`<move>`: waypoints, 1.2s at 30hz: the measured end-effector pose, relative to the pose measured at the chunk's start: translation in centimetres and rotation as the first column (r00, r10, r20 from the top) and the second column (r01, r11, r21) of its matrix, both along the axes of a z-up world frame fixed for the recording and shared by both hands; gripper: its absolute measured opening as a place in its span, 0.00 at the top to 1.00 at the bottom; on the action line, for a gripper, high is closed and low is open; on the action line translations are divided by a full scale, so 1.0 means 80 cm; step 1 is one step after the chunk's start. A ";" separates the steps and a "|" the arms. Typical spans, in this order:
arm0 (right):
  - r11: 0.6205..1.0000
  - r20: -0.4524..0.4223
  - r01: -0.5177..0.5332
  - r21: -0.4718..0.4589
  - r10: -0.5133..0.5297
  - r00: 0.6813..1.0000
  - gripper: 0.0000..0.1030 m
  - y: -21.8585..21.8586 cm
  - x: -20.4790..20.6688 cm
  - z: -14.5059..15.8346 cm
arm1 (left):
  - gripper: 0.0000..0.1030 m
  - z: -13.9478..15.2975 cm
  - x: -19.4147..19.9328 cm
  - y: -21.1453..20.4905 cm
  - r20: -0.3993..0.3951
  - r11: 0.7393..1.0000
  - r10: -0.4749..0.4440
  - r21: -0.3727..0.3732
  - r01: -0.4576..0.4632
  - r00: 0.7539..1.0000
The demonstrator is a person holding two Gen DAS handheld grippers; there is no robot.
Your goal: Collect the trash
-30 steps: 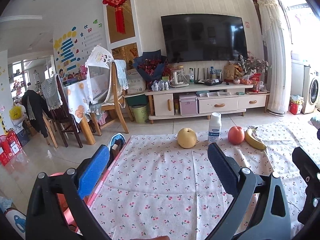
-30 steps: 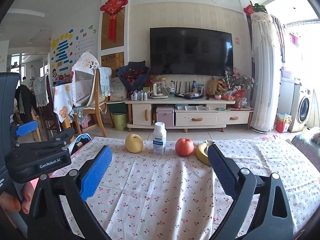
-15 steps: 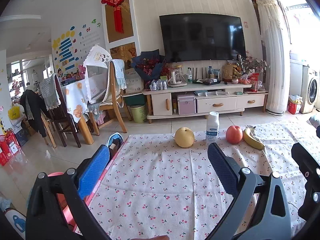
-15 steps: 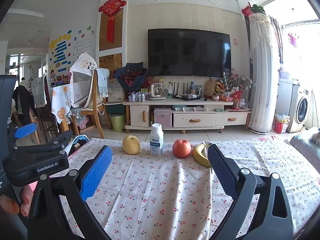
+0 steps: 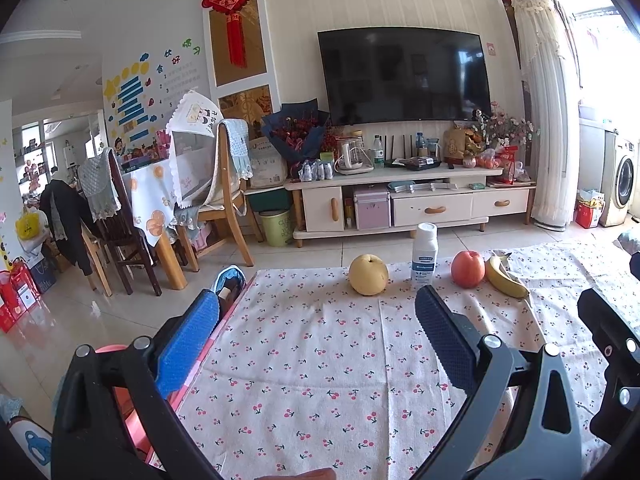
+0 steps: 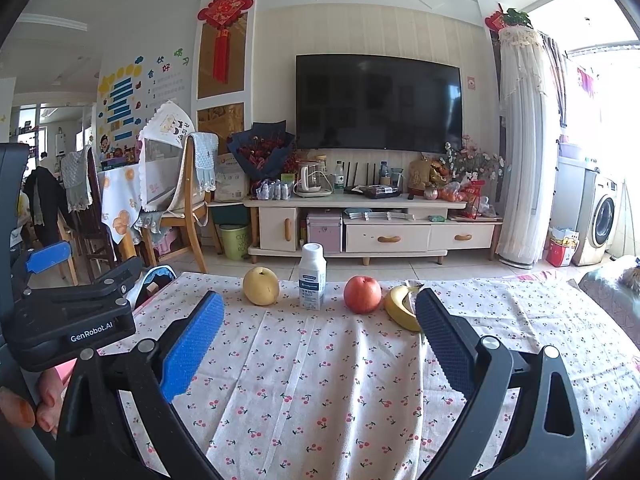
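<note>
My left gripper [image 5: 316,312] and right gripper [image 6: 320,312] both hang wide, empty, above the cherry-print cloth [image 6: 320,380]. Farther off at twelve o'clock I see the white bottle [image 6: 312,282] upright between pear [image 6: 261,286] and apple [image 6: 362,294].

Daylight floods in from my right, and the window [image 6: 608,92] there is blown out to plain white in both views. The television [image 5: 404,74] gives back dim reflections. My tablecloth [image 6: 360,380] is evenly lit, with only soft, faint shadows along its far edge. Everything is sharp, but the fisheye bends the walls and darkens every corner to black.
</note>
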State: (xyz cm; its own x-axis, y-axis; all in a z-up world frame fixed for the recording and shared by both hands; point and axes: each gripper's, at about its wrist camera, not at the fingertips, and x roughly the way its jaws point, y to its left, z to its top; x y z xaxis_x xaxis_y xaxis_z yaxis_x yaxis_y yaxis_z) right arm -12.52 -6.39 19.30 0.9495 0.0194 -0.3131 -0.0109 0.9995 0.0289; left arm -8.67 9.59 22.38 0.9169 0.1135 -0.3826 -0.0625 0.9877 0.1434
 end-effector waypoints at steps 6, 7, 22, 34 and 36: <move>1.000 -0.001 0.001 0.002 -0.001 1.000 0.07 -0.001 0.002 -0.004 | 0.04 0.000 0.000 -0.001 0.002 1.000 0.002 0.003 -0.002 1.000; 1.000 0.001 0.001 0.003 -0.001 1.000 0.07 -0.001 0.003 -0.004 | 0.04 0.000 0.000 -0.001 0.002 1.000 0.001 0.002 -0.001 1.000; 1.000 -0.004 0.003 0.002 -0.003 1.000 0.07 -0.002 0.005 -0.008 | 0.04 -0.001 0.004 -0.002 -0.005 1.000 -0.008 0.005 0.008 1.000; 1.000 -0.009 0.001 0.006 -0.001 1.000 0.07 -0.004 0.013 -0.022 | 0.04 -0.010 0.011 -0.007 -0.019 1.000 -0.027 -0.001 0.027 0.999; 1.000 -0.010 0.001 0.009 -0.001 1.000 0.07 -0.005 0.012 -0.020 | 0.04 -0.013 0.013 -0.007 -0.027 0.999 -0.037 -0.012 0.037 0.999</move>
State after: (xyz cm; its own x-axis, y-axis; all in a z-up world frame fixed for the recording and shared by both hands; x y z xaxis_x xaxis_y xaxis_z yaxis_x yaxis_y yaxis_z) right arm -11.56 -6.78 17.66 0.9462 0.0215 -0.3229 -0.0098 0.9992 0.0378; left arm -7.63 9.06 21.32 0.9094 0.0753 -0.4089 -0.0221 0.9908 0.1333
